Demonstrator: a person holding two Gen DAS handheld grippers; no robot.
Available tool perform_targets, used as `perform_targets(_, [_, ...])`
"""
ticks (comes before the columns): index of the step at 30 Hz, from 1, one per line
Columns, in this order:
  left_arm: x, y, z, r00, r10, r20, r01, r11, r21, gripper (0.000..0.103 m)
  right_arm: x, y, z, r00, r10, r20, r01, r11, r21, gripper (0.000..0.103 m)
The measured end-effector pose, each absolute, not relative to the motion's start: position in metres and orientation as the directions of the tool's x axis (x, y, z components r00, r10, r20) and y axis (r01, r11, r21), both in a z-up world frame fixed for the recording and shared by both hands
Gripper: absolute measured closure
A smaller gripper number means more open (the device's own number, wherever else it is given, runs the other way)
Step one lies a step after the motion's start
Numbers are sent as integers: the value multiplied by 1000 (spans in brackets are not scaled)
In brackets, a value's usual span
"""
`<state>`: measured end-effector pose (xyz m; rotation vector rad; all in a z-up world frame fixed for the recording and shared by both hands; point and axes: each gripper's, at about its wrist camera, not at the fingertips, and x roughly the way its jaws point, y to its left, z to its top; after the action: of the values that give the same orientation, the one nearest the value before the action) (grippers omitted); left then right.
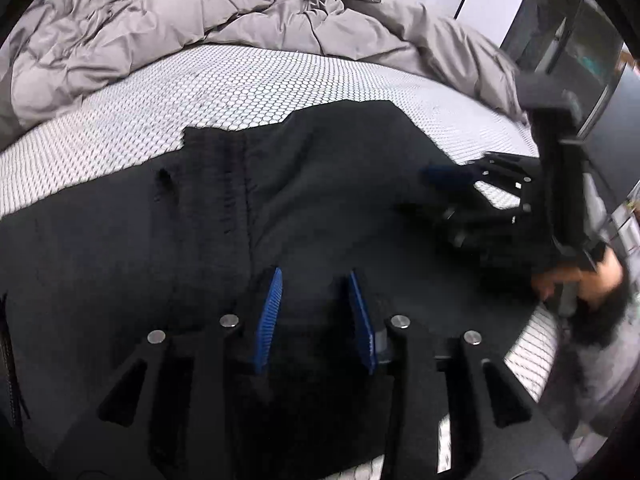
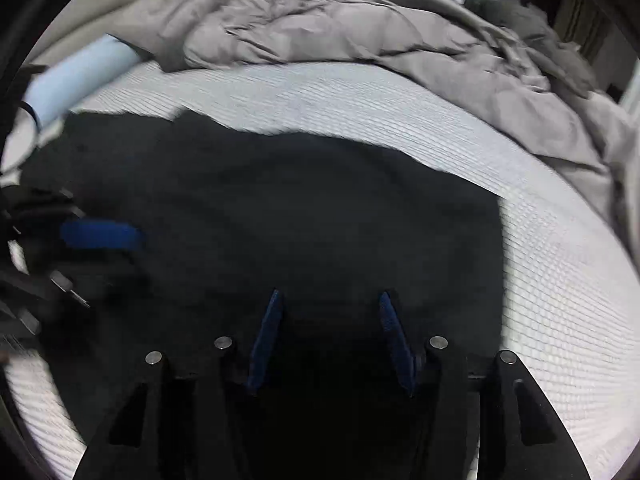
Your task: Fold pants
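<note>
A: Well, what's the surface like?

B: It's a bed: a white mattress (image 1: 120, 128) with a dotted mesh weave, bare where the covers are pushed back. A crumpled grey duvet (image 1: 132, 28) is heaped along the far side, from ten to two o'clock in both wrist views. In the left view, white panels and a dark glass-fronted unit (image 1: 568, 40) stand at one to two o'clock. In the right view a pale blue roll (image 2: 76, 80) lies at ten o'clock by the mattress edge.

A: Any labels or writing?

B: None that I can read; the pictures are dark and partly blurred.

A: And the pants?

B: The black pants (image 1: 320, 184) lie spread flat on the mattress, filling the middle and near part of both views, with a ribbed band running from twelve toward six o'clock in the left view.

A: The tongs?

B: The left tongs (image 1: 316, 280) sit at six o'clock, blue pads part-way apart, right over the cloth; I see no fabric pinched between them. The right tongs (image 2: 328, 300) are likewise part-way open above the pants, holding nothing visible. Each shows blurred in the other's view: the right tongs at three o'clock with a hand (image 1: 588, 280) on the handle, the left at nine.
</note>
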<state>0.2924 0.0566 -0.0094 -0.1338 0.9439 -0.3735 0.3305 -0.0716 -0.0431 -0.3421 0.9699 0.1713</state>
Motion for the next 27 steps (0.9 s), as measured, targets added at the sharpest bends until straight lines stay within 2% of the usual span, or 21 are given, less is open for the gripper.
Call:
perform_targets(2, [280, 70, -7, 544, -335, -769, 225, 942, -250, 70, 320, -105, -38, 575, -95, -812, -207, 944, -257, 50])
perform_targets(3, [272, 78, -3, 559, -333, -759, 214, 943, -256, 70, 315, -122, -36, 581, -121, -805, -170, 949, -266, 46])
perform_targets(4, [266, 82, 0, 569, -334, -751, 207, 942, -263, 70, 310, -145, -33, 583, -104, -806, -137, 965, -224, 45])
perform_targets(5, [260, 85, 4, 583, -332, -742, 201, 943, -264, 69, 304, -164, -30, 582, -36, -812, -122, 984, -131, 45])
perform_targets(6, [253, 86, 10, 606, -334, -722, 202, 943, -266, 69, 294, -186, -24, 577, 80, -813, -103, 994, 25, 45])
perform_targets(8, [248, 82, 14, 614, -361, -702, 225, 932, -284, 65, 283, -216, -17, 573, 198, -795, -61, 978, 199, 43])
perform_targets(10, [247, 73, 11, 605, -379, -700, 234, 925, -299, 62, 283, -231, -22, 559, 279, -781, -54, 952, 302, 35])
perform_targets(14, [256, 47, -10, 549, -333, -767, 229, 942, -245, 60, 303, -237, -53, 487, 506, -712, -50, 830, 556, 36])
perform_targets(15, [256, 43, -13, 546, -313, -777, 231, 948, -219, 59, 309, -233, -54, 491, 511, -705, -60, 828, 558, 57])
perform_targets(17, [253, 37, -13, 557, -297, -776, 242, 951, -190, 58, 320, -218, -49, 490, 475, -731, -72, 858, 509, 85])
perform_targets(18, [252, 36, -13, 557, -294, -776, 241, 952, -188, 58, 319, -211, -43, 506, 466, -726, -89, 865, 494, 90])
perform_targets(20, [250, 35, -15, 554, -298, -777, 241, 951, -193, 57, 319, -205, -22, 567, 462, -682, -143, 871, 471, 90])
perform_targets(22, [248, 34, -16, 553, -294, -780, 243, 952, -186, 57, 321, -207, -14, 565, 464, -682, -128, 866, 483, 88])
perform_targets(24, [246, 33, -12, 560, -287, -777, 239, 954, -180, 57, 326, -208, -21, 540, 343, -769, -67, 928, 366, 72])
perform_targets(26, [243, 31, -3, 586, -279, -761, 240, 957, -165, 57, 322, -212, -23, 550, 194, -812, 21, 969, 246, 71])
perform_targets(27, [242, 29, 3, 596, -287, -750, 253, 954, -163, 57, 315, -214, -17, 572, 188, -799, 23, 969, 245, 71])
